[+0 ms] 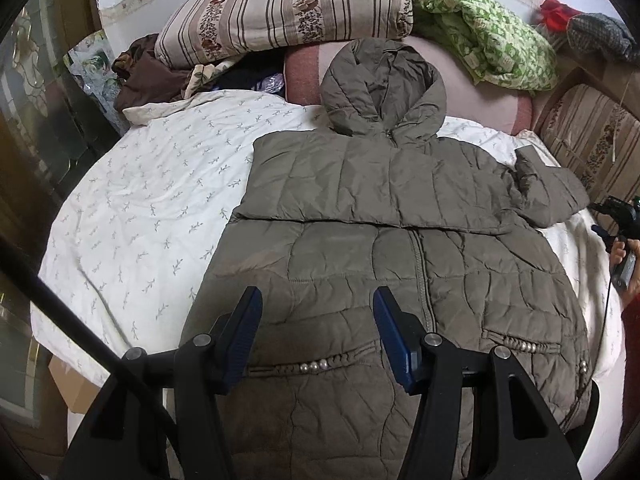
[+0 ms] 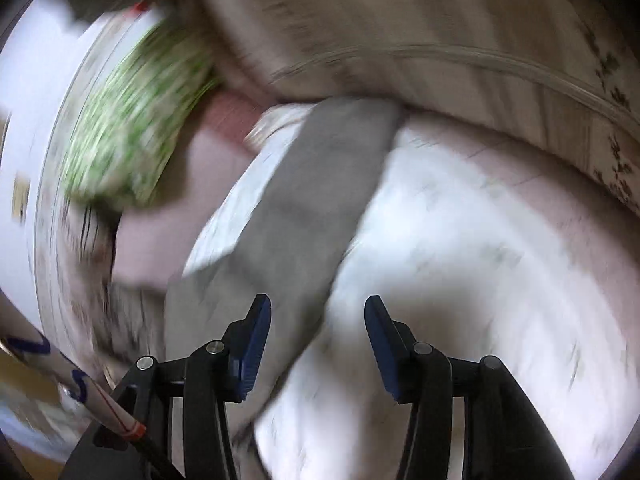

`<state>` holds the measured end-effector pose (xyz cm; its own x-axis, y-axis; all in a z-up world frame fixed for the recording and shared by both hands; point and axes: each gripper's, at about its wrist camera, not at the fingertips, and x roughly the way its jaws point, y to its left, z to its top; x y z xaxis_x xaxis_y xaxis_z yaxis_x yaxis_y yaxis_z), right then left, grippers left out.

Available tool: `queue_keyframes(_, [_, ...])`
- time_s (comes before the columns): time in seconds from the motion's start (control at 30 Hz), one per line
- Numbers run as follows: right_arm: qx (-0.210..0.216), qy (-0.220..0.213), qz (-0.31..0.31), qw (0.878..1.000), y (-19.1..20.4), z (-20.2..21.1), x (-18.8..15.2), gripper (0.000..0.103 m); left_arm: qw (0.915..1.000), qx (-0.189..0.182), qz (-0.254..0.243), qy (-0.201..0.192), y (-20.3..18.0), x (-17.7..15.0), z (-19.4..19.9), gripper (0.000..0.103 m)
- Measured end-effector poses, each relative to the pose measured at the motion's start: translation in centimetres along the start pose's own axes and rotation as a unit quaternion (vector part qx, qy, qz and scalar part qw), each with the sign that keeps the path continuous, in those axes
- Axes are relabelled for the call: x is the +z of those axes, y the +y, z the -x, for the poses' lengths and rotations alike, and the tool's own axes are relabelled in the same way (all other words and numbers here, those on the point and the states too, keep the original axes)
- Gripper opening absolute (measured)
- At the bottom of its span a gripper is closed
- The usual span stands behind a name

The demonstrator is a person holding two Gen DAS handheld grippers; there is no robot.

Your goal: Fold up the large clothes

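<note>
Olive-brown jacket (image 1: 400, 240), white sprigged sheet (image 1: 160, 200)

- Left wrist view: sharp throughout, under soft, even, diffuse light; the puffer jacket (image 1: 400, 248) shows only faint shadows in its quilting.
- Fisheye distortion bows the bed sheet (image 1: 160, 200) towards the rim; the corners are black.
- Right wrist view: heavy swirling motion blur smears the green blanket (image 2: 132, 132); only the gripper fingers (image 2: 256, 344) are crisp.
</note>
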<state>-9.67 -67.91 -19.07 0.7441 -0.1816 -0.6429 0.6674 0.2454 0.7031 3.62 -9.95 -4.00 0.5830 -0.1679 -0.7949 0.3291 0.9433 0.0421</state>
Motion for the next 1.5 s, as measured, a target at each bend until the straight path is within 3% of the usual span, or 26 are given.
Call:
queue_keyframes(0.13, [0.02, -0.002, -0.047, 0.999, -1.8, -2.3, 3.0, 0.054, 0.9998, 0.006, 0.005, 0.018, -0.4, 0.8, -1.6, 0.057])
queue_keyframes(0.4, [0.02, -0.002, -0.057, 0.998, -0.9, -7.3, 6.3, 0.053, 0.9987, 0.016, -0.002, 0.049, -2.0, 1.2, -4.3, 0.057])
queue_keyframes(0.43, [0.011, -0.004, -0.053, 0.999, -0.4, -7.6, 6.5, 0.04, 0.9986, 0.019, -0.004, 0.05, -2.1, 1.2, -4.6, 0.057])
queue_keyframes(0.47, [0.002, -0.002, -0.048, 0.999, -0.1, -7.8, 6.7, 0.01, 0.9986, 0.02, -0.004, 0.05, -2.2, 1.2, -4.7, 0.057])
queue_keyframes(0.53, [-0.004, -0.003, -0.041, 0.999, 0.1, -7.0, 6.9, 0.01, 0.9986, 0.018, 0.0, 0.05, -1.9, 1.2, -4.8, 0.057])
queue_keyframes(0.63, [-0.051, -0.039, -0.012, 0.998, 0.9, -4.1, 7.4, 0.008, 0.9987, 0.008, 0.014, 0.048, -0.8, 1.1, -4.7, 0.057])
queue_keyframes(0.73, [-0.069, -0.067, -0.001, 0.995, 1.9, -1.0, 7.6, 0.007, 0.9988, 0.003, 0.024, 0.041, 0.4, 0.9, -4.2, 0.057])
queue_keyframes(0.87, [-0.082, -0.102, 0.08, 0.988, 7.8, 3.3, 6.4, 0.007, 0.9988, 0.006, 0.042, 0.024, 2.8, 0.2, -2.9, 0.057])
queue_keyframes(1.03, [-0.028, -0.113, 0.199, 0.973, 19.1, 8.2, 0.9, 0.007, 0.9976, 0.004, 0.069, 0.003, 5.8, -0.9, -1.3, 0.057])
queue_keyframes(1.23, [0.057, -0.067, 0.315, 0.945, 30.4, 10.4, -9.2, 0.007, 0.995, 0.039, 0.087, -0.031, 9.9, -2.8, 1.4, 0.057])
queue_keyframes(1.37, [0.095, -0.008, 0.394, 0.914, 36.0, 8.7, -18.6, 0.007, 0.9924, 0.045, 0.105, -0.044, 12.5, -3.8, 2.5, 0.057])
queue_keyframes(1.5, [0.109, 0.071, 0.443, 0.887, 39.0, 3.8, -28.4, 0.007, 0.9893, 0.051, 0.126, -0.053, 14.9, -5.0, 3.1, 0.057])
